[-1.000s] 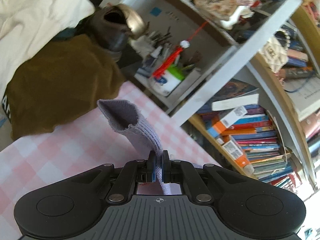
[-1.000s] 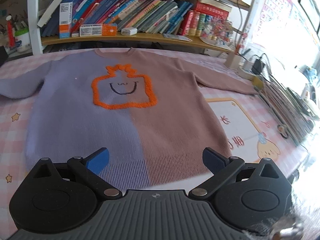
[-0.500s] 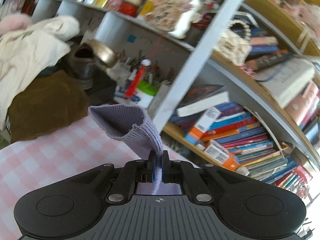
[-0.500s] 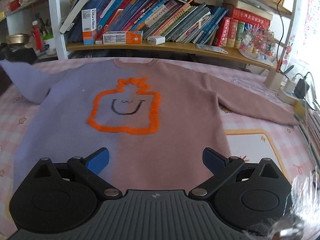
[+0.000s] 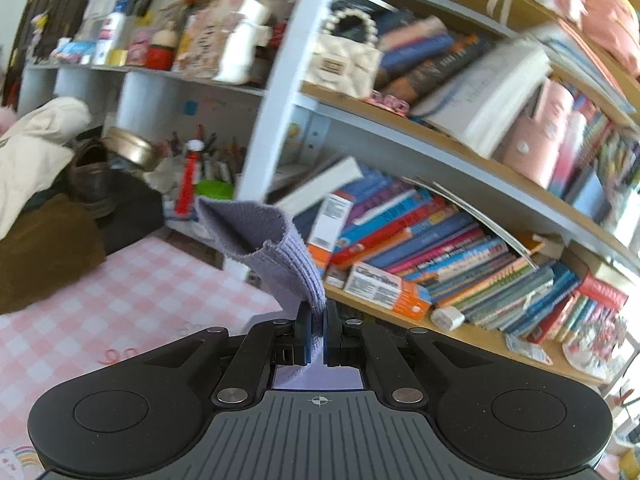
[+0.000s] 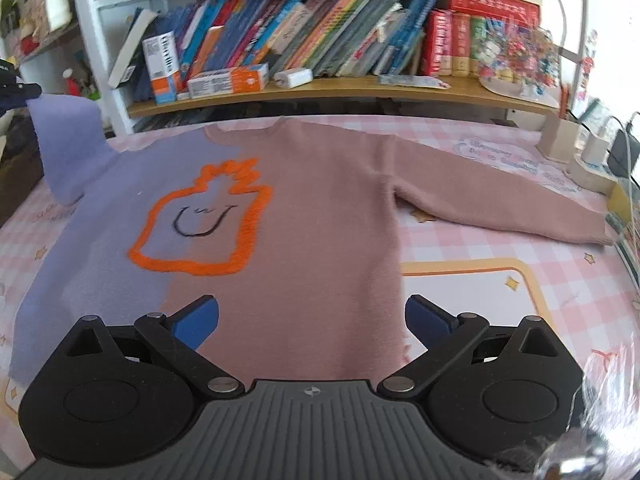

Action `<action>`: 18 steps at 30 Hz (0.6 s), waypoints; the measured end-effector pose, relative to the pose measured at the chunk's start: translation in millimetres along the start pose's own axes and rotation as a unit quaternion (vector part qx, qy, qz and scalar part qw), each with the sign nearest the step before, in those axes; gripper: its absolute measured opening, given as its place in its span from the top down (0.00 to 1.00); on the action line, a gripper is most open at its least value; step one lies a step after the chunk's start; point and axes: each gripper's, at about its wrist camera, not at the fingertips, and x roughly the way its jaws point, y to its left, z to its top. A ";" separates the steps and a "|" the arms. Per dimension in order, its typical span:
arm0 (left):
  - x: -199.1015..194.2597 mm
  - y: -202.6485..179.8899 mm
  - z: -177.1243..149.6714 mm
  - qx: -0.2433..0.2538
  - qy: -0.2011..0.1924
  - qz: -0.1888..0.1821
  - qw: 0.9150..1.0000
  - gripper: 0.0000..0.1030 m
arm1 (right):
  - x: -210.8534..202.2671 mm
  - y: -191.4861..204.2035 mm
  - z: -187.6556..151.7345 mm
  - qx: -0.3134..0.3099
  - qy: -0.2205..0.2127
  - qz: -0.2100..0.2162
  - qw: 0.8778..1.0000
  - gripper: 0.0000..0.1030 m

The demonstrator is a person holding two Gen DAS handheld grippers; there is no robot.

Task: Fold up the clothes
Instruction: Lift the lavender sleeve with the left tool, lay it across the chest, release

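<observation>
In the left view, our left tool (image 5: 316,334) is clamped on the lilac cuff (image 5: 276,248), which has risen off the worktop (image 5: 120,300) and swung from the brown pile toward the bookshelf (image 5: 460,160). In the right view, our right tool (image 6: 312,320) hangs wide open and empty over the sweater (image 6: 304,216). The sweater lies flat on the worktop, with its lilac sleeve (image 6: 68,140) now lifted at far left, so we judge the sleeve fold has begun.
</observation>
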 end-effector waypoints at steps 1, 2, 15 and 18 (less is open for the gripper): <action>3.3 -7.2 -0.7 0.006 0.001 -0.001 1.000 0.97 | -0.4 -5.3 -0.2 0.005 0.000 -0.001 1.000 0.02; 5.7 -13.5 -1.9 0.012 0.002 -0.003 1.000 0.97 | -0.7 -10.5 -0.5 0.010 0.000 -0.003 1.000 0.02; 38.8 -87.7 -32.1 0.087 0.047 -0.043 0.994 0.97 | -2.3 -44.5 -7.3 0.050 0.005 -0.014 0.999 0.02; 44.5 -103.3 -43.4 0.103 0.060 -0.055 0.991 0.97 | -2.6 -47.8 -8.2 0.051 0.006 -0.015 0.999 0.03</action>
